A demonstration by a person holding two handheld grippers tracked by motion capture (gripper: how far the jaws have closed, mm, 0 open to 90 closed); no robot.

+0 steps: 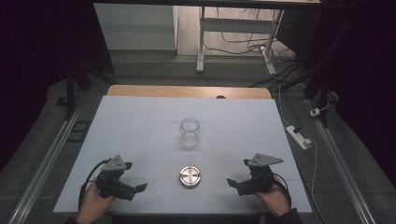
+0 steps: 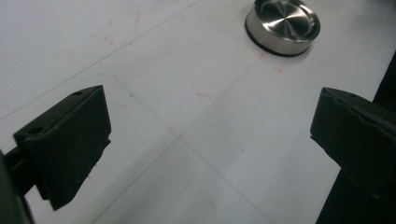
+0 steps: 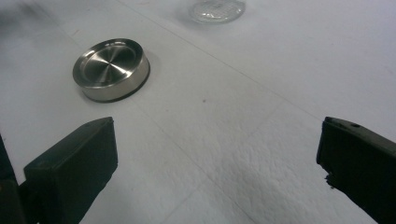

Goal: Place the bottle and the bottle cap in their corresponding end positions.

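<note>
A clear glass jar [image 1: 190, 132] stands upright and uncapped at the middle of the white table [image 1: 140, 121]. A round steel lid [image 1: 190, 177] lies flat in front of it, nearer me. My left gripper [image 1: 134, 177] rests at the front left, open, its jaws pointing toward the lid. My right gripper [image 1: 238, 172] mirrors it at the front right, also open. In the left gripper view the lid [image 2: 283, 25] lies ahead at the upper right of the wide jaws [image 2: 210, 135]. The right gripper view has the lid [image 3: 111, 67] at the upper left and the jar's base [image 3: 217, 9] at the top.
A strip of bare wood [image 1: 187, 91] runs along the table's far edge. On the floor to the right lie a white power strip [image 1: 299, 136] and cables. A desk frame [image 1: 201, 42] stands beyond the table.
</note>
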